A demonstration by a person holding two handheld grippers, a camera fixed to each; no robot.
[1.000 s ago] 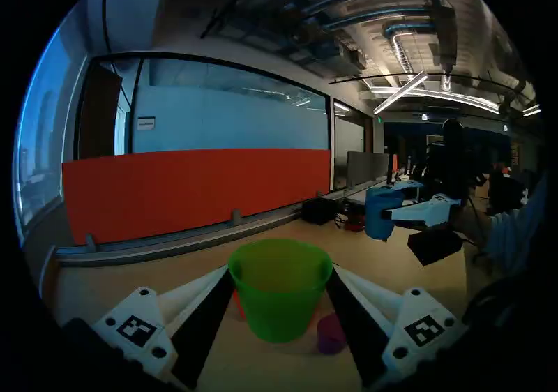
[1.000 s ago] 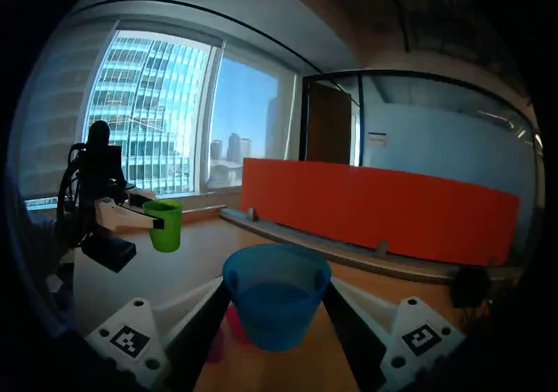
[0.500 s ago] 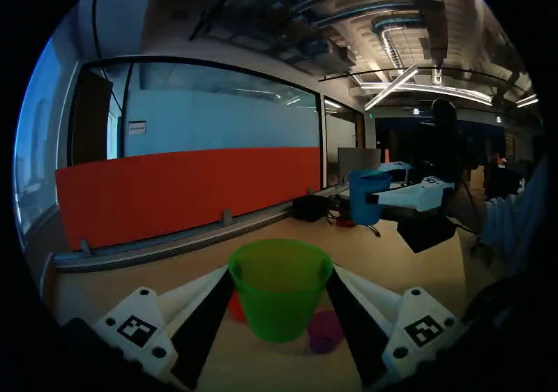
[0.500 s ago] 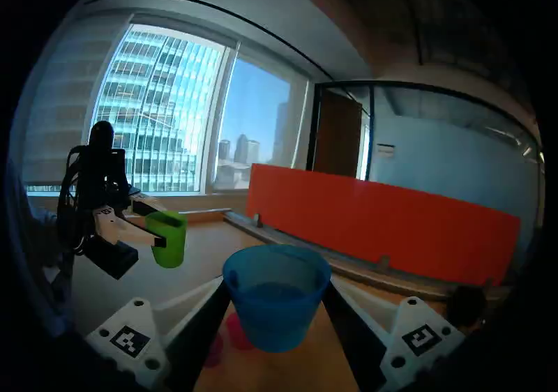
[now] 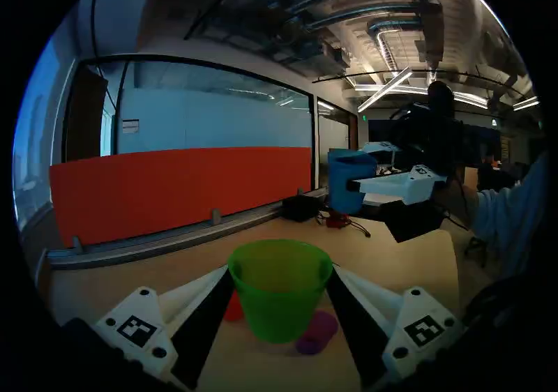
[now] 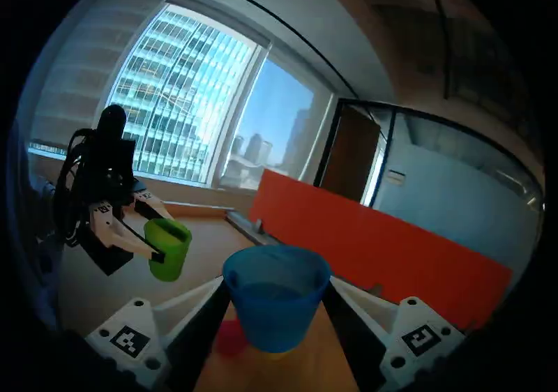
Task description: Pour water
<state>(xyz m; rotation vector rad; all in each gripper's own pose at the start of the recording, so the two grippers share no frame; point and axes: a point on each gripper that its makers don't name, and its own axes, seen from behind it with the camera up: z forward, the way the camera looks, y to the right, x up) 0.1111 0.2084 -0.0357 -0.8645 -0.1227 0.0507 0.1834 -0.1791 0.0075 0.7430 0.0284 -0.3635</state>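
Observation:
In the left gripper view my left gripper [image 5: 279, 296] is shut on a green cup [image 5: 280, 287], held upright above the wooden table [image 5: 390, 249]. Farther off to the right, the blue cup [image 5: 347, 181] hangs in my right gripper, with a sleeve behind it. In the right gripper view my right gripper [image 6: 276, 307] is shut on the blue cup [image 6: 275, 296], which holds water. To its left there, the green cup [image 6: 168, 248] sits in my left gripper [image 6: 159, 247], slightly tilted.
A purple cup [image 5: 317, 330] and a red cup [image 5: 234, 308] stand on the table below the green cup. A red cup [image 6: 229, 336] and a yellow one [image 6: 275, 353] show under the blue cup. An orange partition [image 5: 174, 186] runs along the table's far edge; large windows [image 6: 174, 120] lie beyond.
The right gripper with the blue cup has risen and come closer to the green cup. In the right gripper view the camera has tipped, and the green cup appears nearer.

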